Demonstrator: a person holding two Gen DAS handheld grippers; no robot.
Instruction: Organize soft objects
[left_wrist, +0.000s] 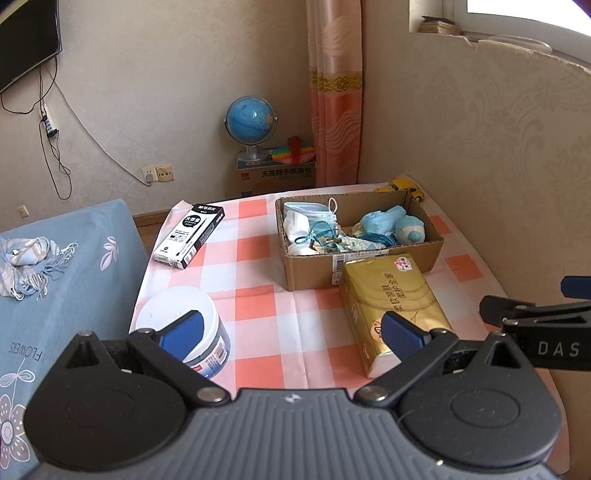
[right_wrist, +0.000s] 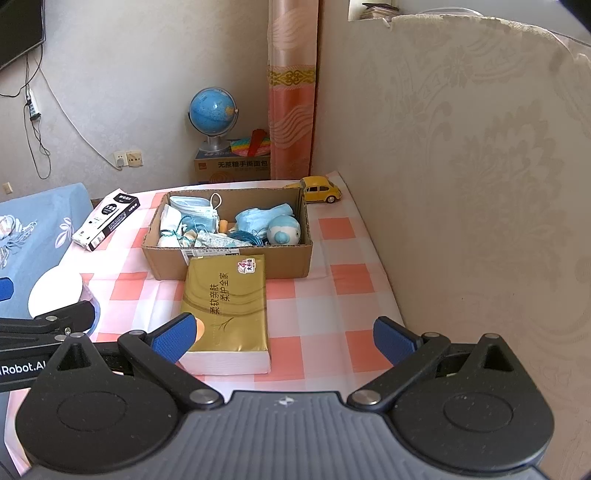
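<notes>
A cardboard box (left_wrist: 364, 266) (right_wrist: 229, 264) stands on the checked tablecloth and holds soft things: face masks (left_wrist: 312, 214) (right_wrist: 194, 210), a blue-white plush toy (left_wrist: 410, 230) (right_wrist: 283, 229) and blue string. A gold tissue pack (left_wrist: 391, 306) (right_wrist: 225, 314) lies in front of the box. My left gripper (left_wrist: 291, 332) is open and empty, near the table's front edge, left of the pack. My right gripper (right_wrist: 284, 341) is open and empty, with its left finger beside the pack's near corner.
A black-white pen box (left_wrist: 190, 236) (right_wrist: 107, 219) and a white round tub (left_wrist: 184, 325) (right_wrist: 55, 291) sit on the table's left. A yellow toy car (right_wrist: 320, 189) stands behind the box. A padded wall (right_wrist: 461, 184) is on the right, a blue bed (left_wrist: 66, 277) on the left.
</notes>
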